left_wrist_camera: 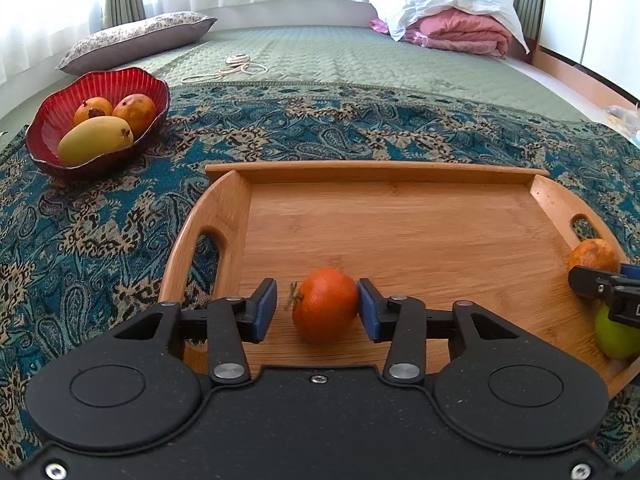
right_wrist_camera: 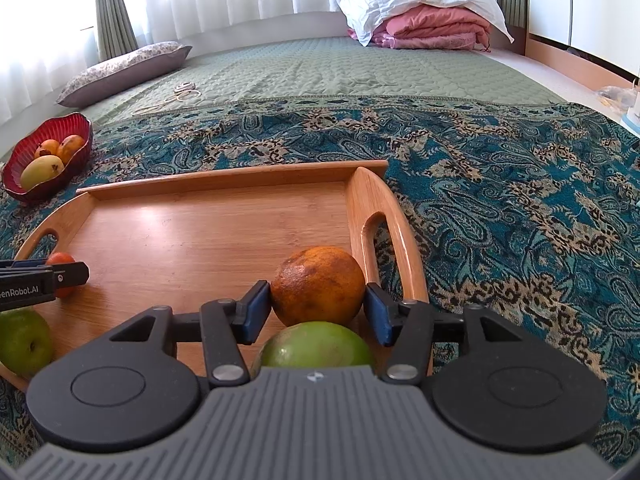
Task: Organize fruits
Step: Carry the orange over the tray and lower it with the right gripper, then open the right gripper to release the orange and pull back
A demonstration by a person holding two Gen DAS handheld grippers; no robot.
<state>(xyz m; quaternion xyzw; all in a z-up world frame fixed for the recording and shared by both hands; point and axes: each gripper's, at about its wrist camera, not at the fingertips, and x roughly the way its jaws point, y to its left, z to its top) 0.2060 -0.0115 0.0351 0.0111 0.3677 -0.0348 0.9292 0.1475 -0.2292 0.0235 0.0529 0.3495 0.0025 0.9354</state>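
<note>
left gripper (left_wrist_camera: 318, 310) fingers spread around small orange fruit (left_wrist_camera: 325, 306), right gripper (right_wrist_camera: 317, 312) fingers spread beside mottled orange (right_wrist_camera: 318, 286), both on wooden tray (left_wrist_camera: 384, 216).

The left gripper (left_wrist_camera: 318, 308) has a matte, speckled black plastic body with two large round housings, each bearing a shallow circular recess. Black linkage bars run forward from silver rivets to flat blue rubber pads (left_wrist_camera: 266, 308). A small silver screw sits at the centre of its top edge, and two more sit at the lower corners.

The right gripper (right_wrist_camera: 316, 314) shares the black round housings, silver rivets and blue pads (right_wrist_camera: 256, 310), but its centre cover is grey and ribbed, with a small white emblem. White lettering ending "enRobot.AI" marks the left gripper's side.
</note>
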